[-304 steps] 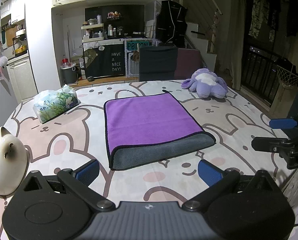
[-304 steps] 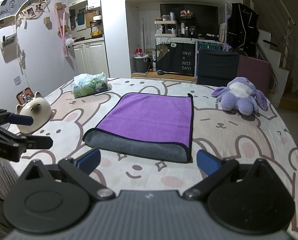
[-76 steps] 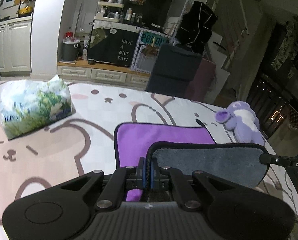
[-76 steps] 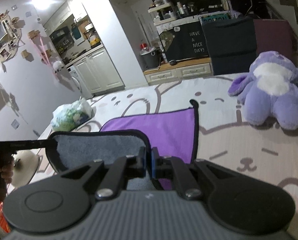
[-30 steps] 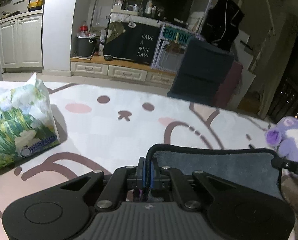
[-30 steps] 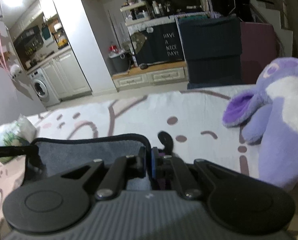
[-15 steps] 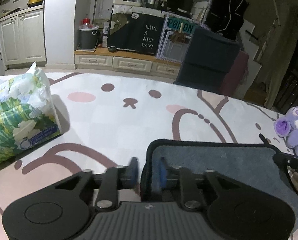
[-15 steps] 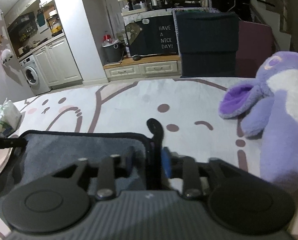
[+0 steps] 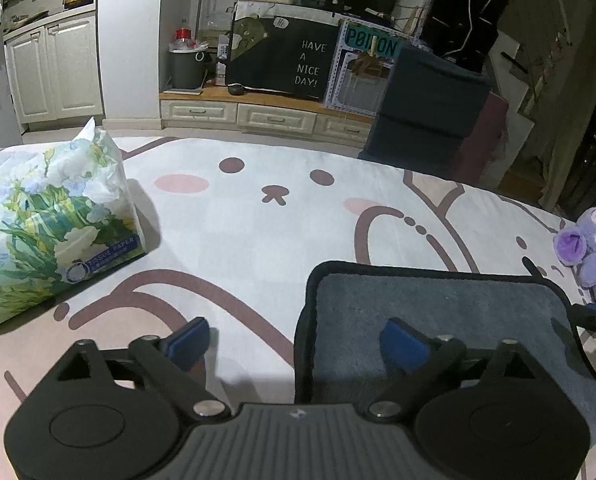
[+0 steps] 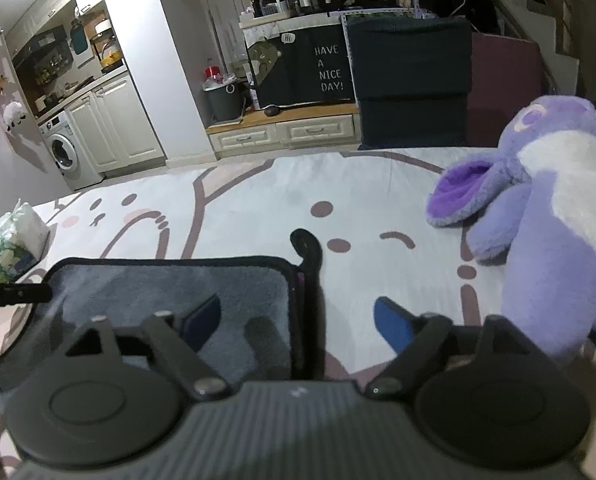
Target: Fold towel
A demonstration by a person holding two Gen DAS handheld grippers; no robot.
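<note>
The towel (image 9: 438, 312) lies folded, grey side up, flat on the bunny-print table cover (image 9: 258, 208), near both cameras. The left gripper (image 9: 294, 340) hovers over the towel's left edge with its jaws spread wide and holding nothing; one blue pad sits over the cover, the other over the grey cloth. The right gripper (image 10: 298, 320) is likewise wide open and empty, straddling the towel's right edge. A tissue pack (image 9: 46, 232) lies to the left, a purple plush toy (image 10: 546, 216) to the right.

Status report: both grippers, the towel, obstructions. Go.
Left gripper open, right gripper open. Towel flat, grey side up. Purple plush close on the right.
</note>
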